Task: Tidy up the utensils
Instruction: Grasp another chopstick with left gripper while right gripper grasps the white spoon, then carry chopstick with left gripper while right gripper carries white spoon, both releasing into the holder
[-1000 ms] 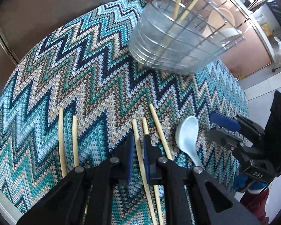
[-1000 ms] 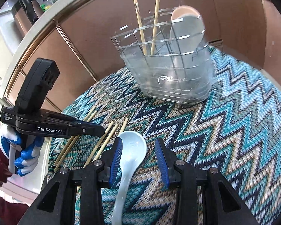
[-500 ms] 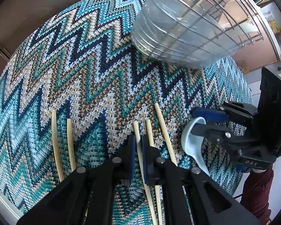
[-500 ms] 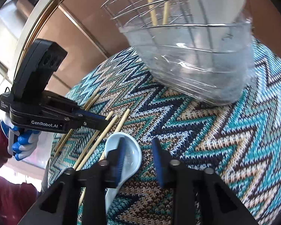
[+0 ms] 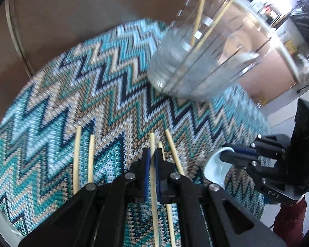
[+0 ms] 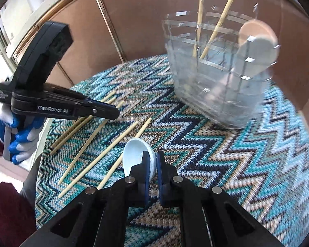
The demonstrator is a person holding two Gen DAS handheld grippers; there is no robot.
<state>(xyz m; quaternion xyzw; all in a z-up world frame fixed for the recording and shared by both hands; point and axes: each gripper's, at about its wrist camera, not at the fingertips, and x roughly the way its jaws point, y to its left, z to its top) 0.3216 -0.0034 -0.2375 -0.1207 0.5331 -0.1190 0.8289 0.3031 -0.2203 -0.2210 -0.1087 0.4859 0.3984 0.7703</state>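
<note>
My left gripper (image 5: 152,157) is shut on a bamboo chopstick (image 5: 152,144) and holds it just above the zigzag mat (image 5: 72,94). Several more chopsticks (image 5: 83,154) lie on the mat beside it. My right gripper (image 6: 153,161) is shut on the rim of a pale blue ceramic spoon (image 6: 136,152), tilted up off the mat; it also shows in the left wrist view (image 5: 214,166). A clear wire-framed holder (image 6: 218,78) stands at the back with two chopsticks (image 6: 216,26) and a spoon (image 6: 255,47) in it.
Brown cabinet panels (image 6: 134,20) rise behind the round mat-covered table. The mat's edge (image 5: 2,212) drops off near the left gripper. Loose chopsticks (image 6: 92,142) lie between the two grippers. The holder also appears in the left wrist view (image 5: 197,68).
My right gripper closed on the spoon and tipped it up off the mat. My left gripper tightened on the chopstick and rose a little. Both views pulled back from the holder.
</note>
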